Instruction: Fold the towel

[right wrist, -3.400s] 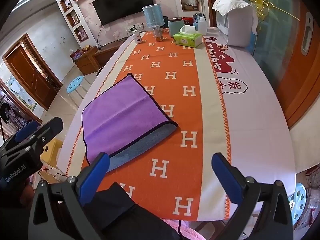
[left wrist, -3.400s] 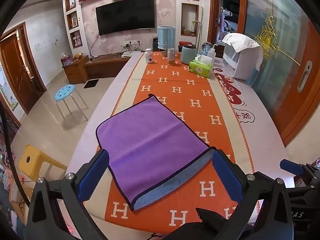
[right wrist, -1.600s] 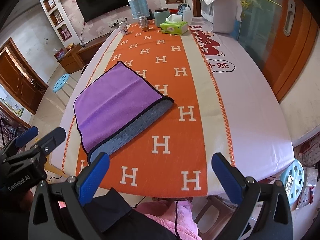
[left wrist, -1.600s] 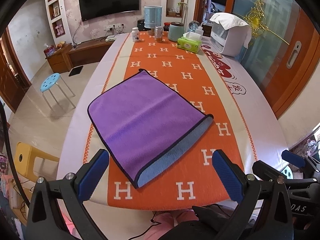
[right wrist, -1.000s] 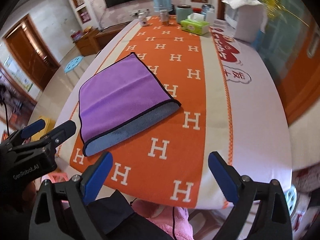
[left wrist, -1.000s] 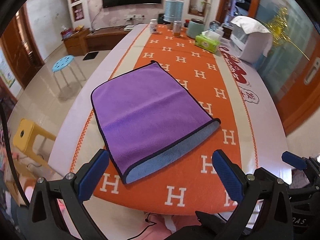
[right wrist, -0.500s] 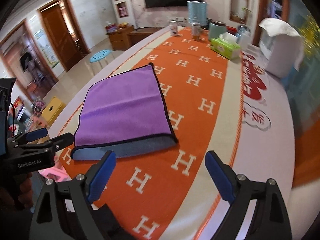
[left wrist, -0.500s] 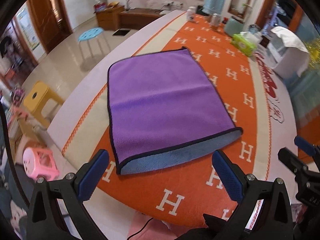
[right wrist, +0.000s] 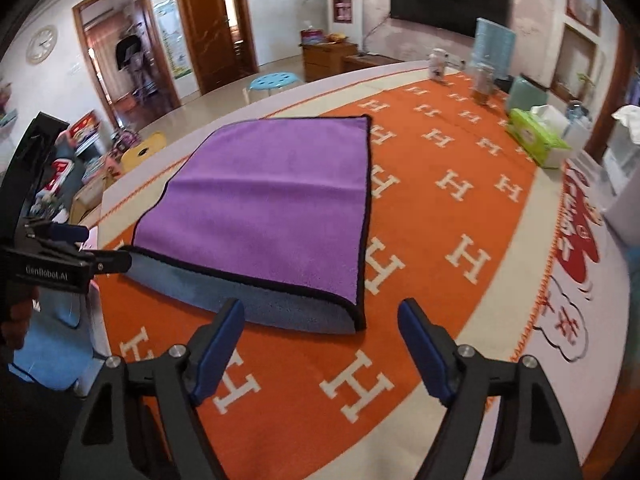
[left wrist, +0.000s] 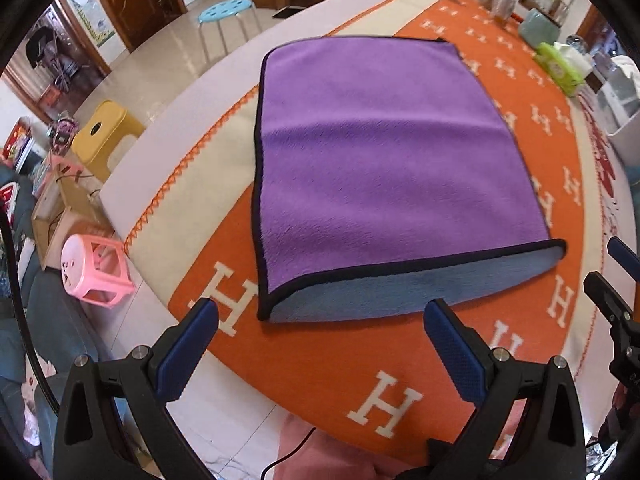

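Observation:
A purple towel (left wrist: 384, 168) with a black hem lies folded once on the orange H-pattern tablecloth (left wrist: 332, 364); its blue-grey underside shows along the near edge. It also shows in the right wrist view (right wrist: 272, 208). My left gripper (left wrist: 320, 320) is open and empty, just short of the towel's near left corner. My right gripper (right wrist: 320, 320) is open and empty, just short of the towel's near right corner (right wrist: 356, 320). The left gripper also shows at the left of the right wrist view (right wrist: 76, 252).
A green tissue box (right wrist: 536, 140), jars, a blue water container (right wrist: 492, 44) and a white appliance (right wrist: 624, 168) stand at the table's far end. Stools in pink (left wrist: 96, 272), yellow (left wrist: 108, 136) and blue (left wrist: 228, 12) stand on the floor left of the table.
Both grippers have come down and forward toward the towel's near edge. The towel looks larger and closer in both views. It has not moved.

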The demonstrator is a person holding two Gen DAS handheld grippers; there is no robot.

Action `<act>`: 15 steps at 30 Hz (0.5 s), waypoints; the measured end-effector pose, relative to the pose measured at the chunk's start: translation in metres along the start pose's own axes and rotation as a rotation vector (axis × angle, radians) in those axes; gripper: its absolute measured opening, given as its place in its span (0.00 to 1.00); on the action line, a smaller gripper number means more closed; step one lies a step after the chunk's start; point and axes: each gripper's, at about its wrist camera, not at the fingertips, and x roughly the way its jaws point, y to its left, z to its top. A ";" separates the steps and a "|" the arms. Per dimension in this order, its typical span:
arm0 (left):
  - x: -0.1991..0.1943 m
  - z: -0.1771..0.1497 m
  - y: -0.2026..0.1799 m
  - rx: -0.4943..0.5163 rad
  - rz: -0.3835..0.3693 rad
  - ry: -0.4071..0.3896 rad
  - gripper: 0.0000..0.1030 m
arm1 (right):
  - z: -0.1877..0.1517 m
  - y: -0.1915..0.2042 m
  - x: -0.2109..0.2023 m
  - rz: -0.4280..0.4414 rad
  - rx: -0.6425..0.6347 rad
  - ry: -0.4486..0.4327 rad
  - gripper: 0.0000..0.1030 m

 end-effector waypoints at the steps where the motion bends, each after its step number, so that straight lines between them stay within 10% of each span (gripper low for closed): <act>1: 0.004 0.001 0.002 -0.005 0.002 0.007 0.99 | -0.001 -0.001 0.005 0.005 -0.004 0.004 0.74; 15: 0.039 0.006 0.010 -0.001 -0.098 0.048 0.84 | -0.006 -0.006 0.049 0.048 -0.028 0.082 0.52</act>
